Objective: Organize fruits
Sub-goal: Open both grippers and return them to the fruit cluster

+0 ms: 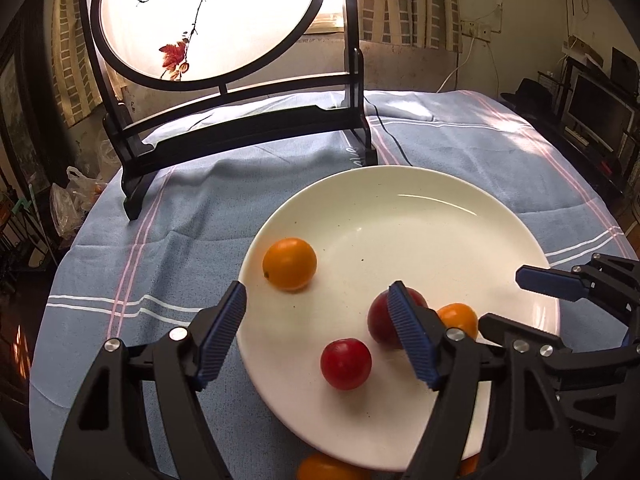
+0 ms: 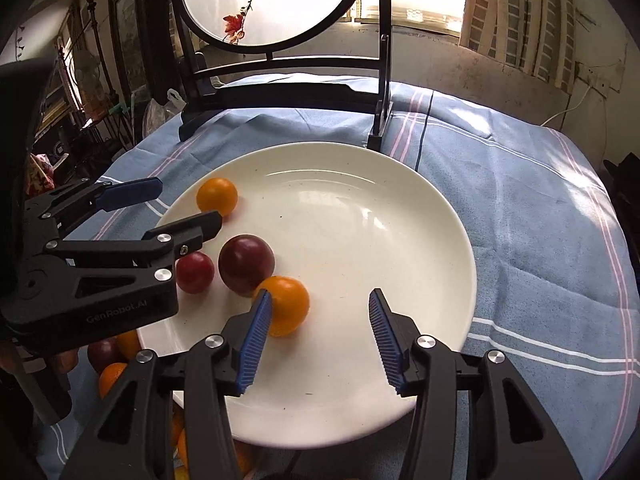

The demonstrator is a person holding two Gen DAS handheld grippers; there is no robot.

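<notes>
A white plate (image 1: 420, 208) (image 2: 360, 184) lies on the blue cloth. On it are an orange fruit at the far left (image 1: 289, 264) (image 2: 217, 196), a small red fruit (image 1: 345, 363) (image 2: 195, 272), a dark red plum (image 1: 380, 322) (image 2: 246, 264) and a second orange fruit (image 1: 460, 318) (image 2: 290, 306). My left gripper (image 1: 318, 334) (image 2: 182, 204) is open and empty above the plate's near left part. My right gripper (image 2: 318, 342) (image 1: 504, 296) is open and empty over the plate's near side, its left finger beside the second orange fruit.
A dark wooden stand (image 1: 240, 128) (image 2: 280, 92) with a round painted screen stands at the back of the table. More orange and dark fruits (image 2: 114, 360) (image 1: 324, 468) lie on the cloth below the plate's near edge. Blue striped cloth (image 2: 540, 240) extends to the right.
</notes>
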